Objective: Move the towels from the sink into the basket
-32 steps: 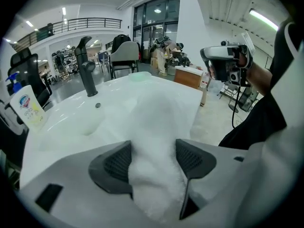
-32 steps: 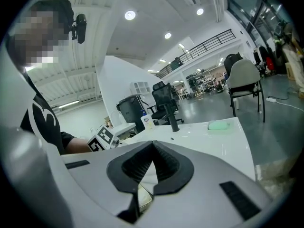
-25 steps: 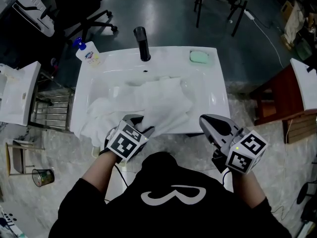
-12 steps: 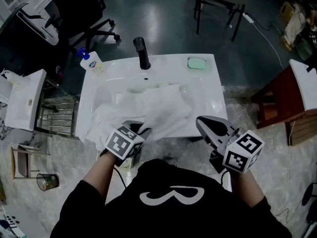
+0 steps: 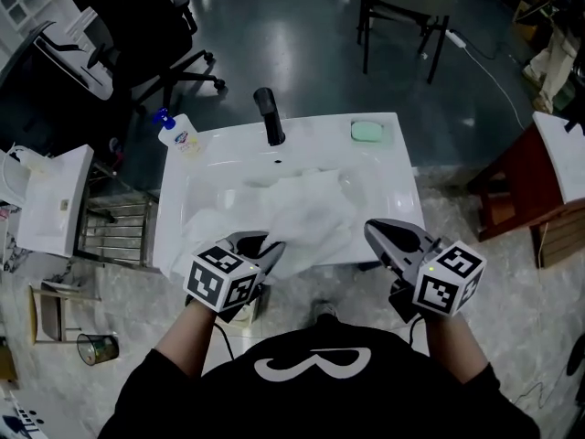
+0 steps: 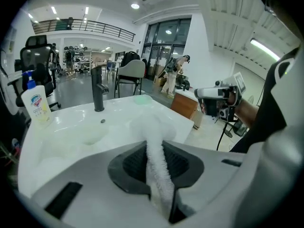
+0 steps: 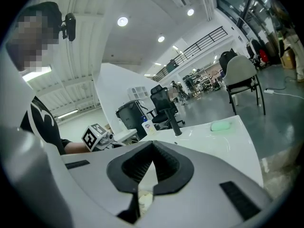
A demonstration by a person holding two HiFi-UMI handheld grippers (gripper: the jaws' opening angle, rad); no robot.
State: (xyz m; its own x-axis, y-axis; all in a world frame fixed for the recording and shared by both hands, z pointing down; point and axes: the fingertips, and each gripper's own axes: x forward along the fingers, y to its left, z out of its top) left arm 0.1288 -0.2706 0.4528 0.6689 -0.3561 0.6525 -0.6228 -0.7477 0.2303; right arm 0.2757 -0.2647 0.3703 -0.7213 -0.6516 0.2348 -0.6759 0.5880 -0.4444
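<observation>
The left gripper jaws, having just been closing, are pinching a fold of fluffy white towel, which is trailing into the glossy white sink. The right gripper jaws are sitting closed, empty, just beside the sink's front rim.

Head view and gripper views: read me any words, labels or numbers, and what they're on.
White soap bottle with blue pump: label print too blurred to read.
Person's black shirt: white mark like a sideways "3"; perhaps only a logo.
Nothing else legible.
</observation>
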